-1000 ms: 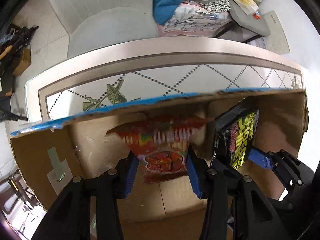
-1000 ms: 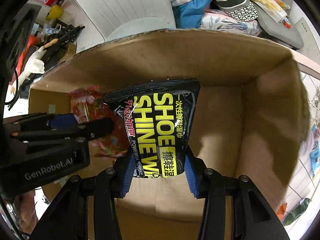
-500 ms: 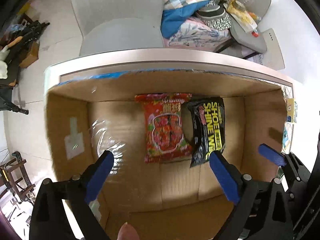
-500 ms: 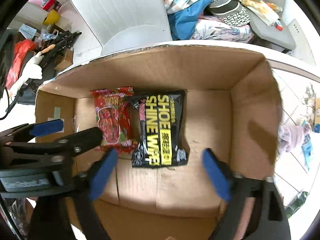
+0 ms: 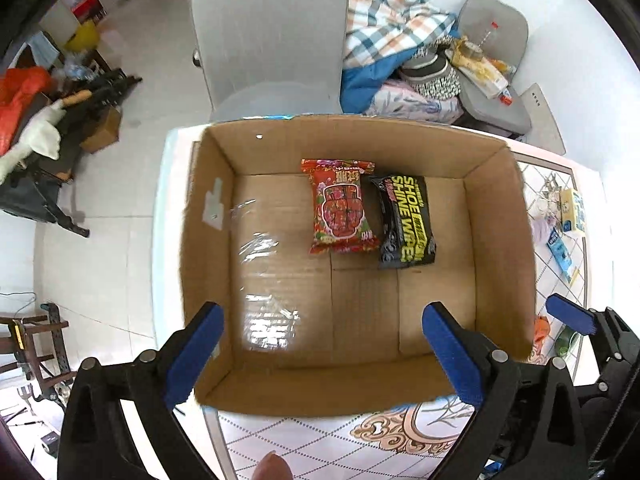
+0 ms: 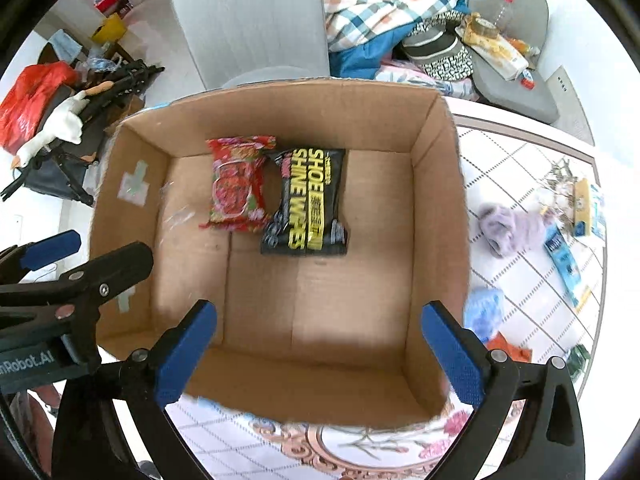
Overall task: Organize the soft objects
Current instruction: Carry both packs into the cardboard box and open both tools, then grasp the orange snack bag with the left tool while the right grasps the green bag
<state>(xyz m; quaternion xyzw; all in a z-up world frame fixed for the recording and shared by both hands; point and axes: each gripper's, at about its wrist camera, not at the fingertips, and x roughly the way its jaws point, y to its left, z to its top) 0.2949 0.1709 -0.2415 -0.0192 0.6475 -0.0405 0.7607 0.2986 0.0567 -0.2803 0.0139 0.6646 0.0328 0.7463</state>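
Both claws are hanging spread wide and gripping nothing: the left gripper (image 5: 320, 344) is sitting at the bottom of its frame over the near wall of the box (image 5: 332, 392), and the right gripper (image 6: 320, 344) is doing likewise in its own view. Inside the box, toward the upper centre of each frame, the red packet (image 5: 340, 206) is lying flat with the black wipes pack (image 5: 406, 222) touching its right edge. On the table (image 6: 520, 168) at the right of the right-wrist frame, a lilac cloth (image 6: 508, 230) and a blue pack (image 6: 564, 258) are lying outside the box.
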